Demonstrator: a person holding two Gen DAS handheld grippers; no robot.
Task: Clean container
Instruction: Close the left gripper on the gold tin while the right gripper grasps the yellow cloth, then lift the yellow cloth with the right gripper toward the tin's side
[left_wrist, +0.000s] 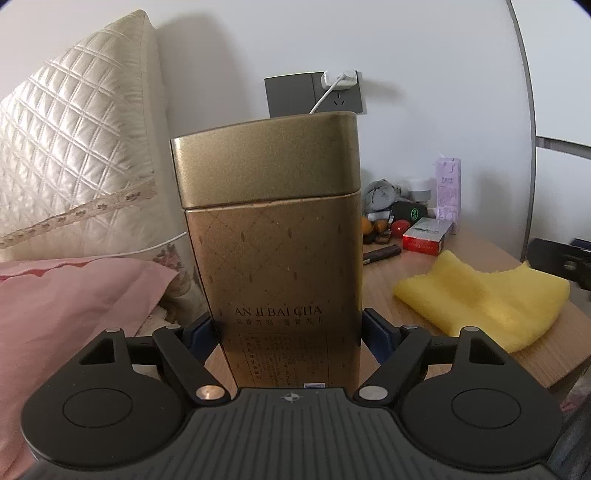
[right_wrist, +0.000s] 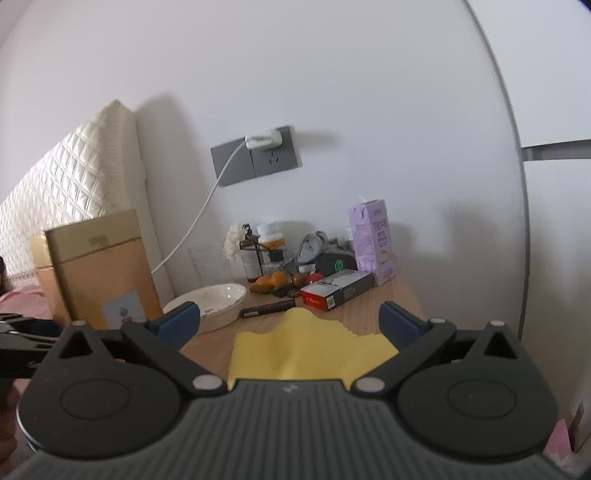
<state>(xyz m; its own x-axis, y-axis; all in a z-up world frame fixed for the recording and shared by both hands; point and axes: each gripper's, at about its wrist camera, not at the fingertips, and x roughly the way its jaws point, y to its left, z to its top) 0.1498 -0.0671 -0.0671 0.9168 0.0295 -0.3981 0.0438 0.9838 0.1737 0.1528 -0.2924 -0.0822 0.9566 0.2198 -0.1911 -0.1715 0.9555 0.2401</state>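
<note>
Your left gripper (left_wrist: 290, 332) is clamped on the upright gold tin (left_wrist: 273, 236), centre frame; your right gripper (right_wrist: 290, 321) stands apart over the yellow cloth (right_wrist: 306, 350), the tin at its left edge.

A bedroom in a home — a quilted cream headboard (left_wrist: 74, 122) rises behind pink bedding (left_wrist: 70, 306), and beside it a wooden bedside tabletop (right_wrist: 362, 317) carries a pill bottle (right_wrist: 271, 236), a milk carton (right_wrist: 371, 240) and, on the wall above, a plugged-in charger (right_wrist: 264, 139).
</note>
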